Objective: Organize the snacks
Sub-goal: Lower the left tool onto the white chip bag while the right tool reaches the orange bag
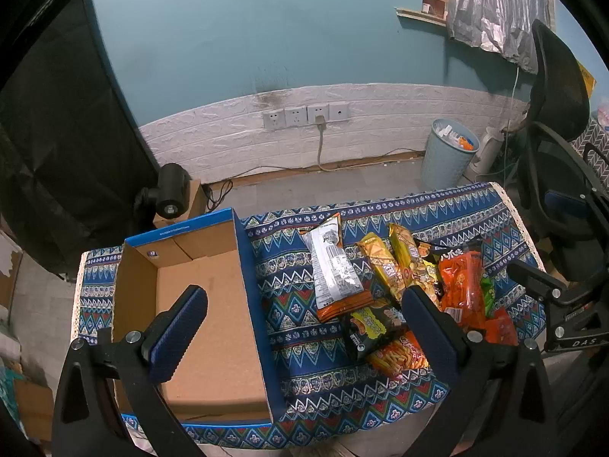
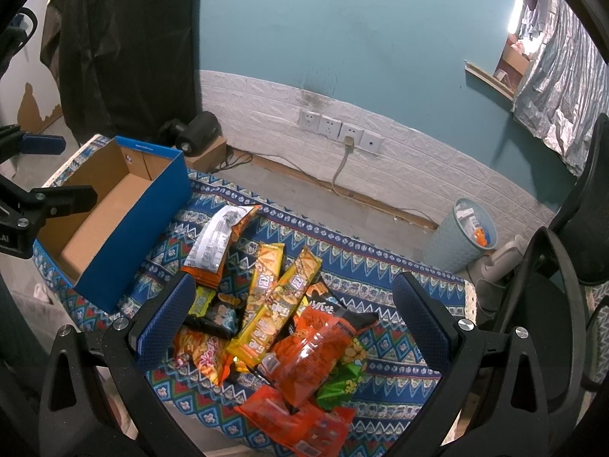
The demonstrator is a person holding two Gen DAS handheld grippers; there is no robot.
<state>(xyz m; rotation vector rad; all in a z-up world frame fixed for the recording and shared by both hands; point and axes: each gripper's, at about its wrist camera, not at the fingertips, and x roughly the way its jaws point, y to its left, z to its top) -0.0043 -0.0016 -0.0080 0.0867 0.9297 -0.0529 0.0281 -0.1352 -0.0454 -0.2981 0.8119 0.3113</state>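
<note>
A blue cardboard box (image 1: 205,304) with a brown empty inside stands on the left of the patterned tablecloth (image 1: 304,361); in the right wrist view the box (image 2: 114,205) is upper left. A pile of snack packets lies to its right: a white and orange packet (image 1: 335,266), yellow packets (image 1: 384,262), a black packet (image 1: 369,329) and an orange packet (image 1: 462,285). My left gripper (image 1: 304,323) hangs open above the box's right wall, holding nothing. My right gripper (image 2: 293,304) is open above the pile, over the yellow packets (image 2: 274,297) and the orange packet (image 2: 312,350).
A light blue waste bin (image 1: 445,156) stands on the floor beyond the table. A black office chair (image 1: 559,122) is at the right. A small black device (image 1: 169,188) sits on a box behind the table's left corner. Wall sockets (image 1: 304,114) with a cable face me.
</note>
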